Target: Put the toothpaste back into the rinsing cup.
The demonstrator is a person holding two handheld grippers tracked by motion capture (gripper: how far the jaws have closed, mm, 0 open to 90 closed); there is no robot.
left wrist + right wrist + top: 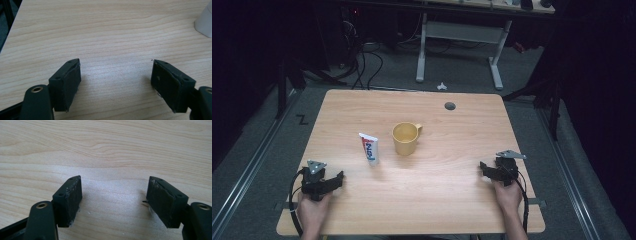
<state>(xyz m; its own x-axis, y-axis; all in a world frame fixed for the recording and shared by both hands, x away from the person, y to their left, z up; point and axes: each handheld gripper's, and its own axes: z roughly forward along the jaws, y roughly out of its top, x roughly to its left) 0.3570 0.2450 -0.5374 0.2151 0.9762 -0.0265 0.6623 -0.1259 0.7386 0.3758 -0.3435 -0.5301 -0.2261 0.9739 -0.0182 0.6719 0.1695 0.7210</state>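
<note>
Pale wood bench (437, 200): a yellow mug (405, 138) stands mid-bench, a toothpaste tube (369, 148) upright just beside it. The left hand-held gripper (337, 178) and right hand-held gripper (485, 169) rest near the front corners, jaws apart, holding nothing.

Setting read as a lab or recording room. Wooden tabletop (452, 200) is enclosed by dark curtains (597, 75) at frame left and right. Floor rails (247, 167), loose cables (362, 62) at upper left, and a height-adjustable desk frame (459, 32) at top centre are seen on grey carpet.
</note>
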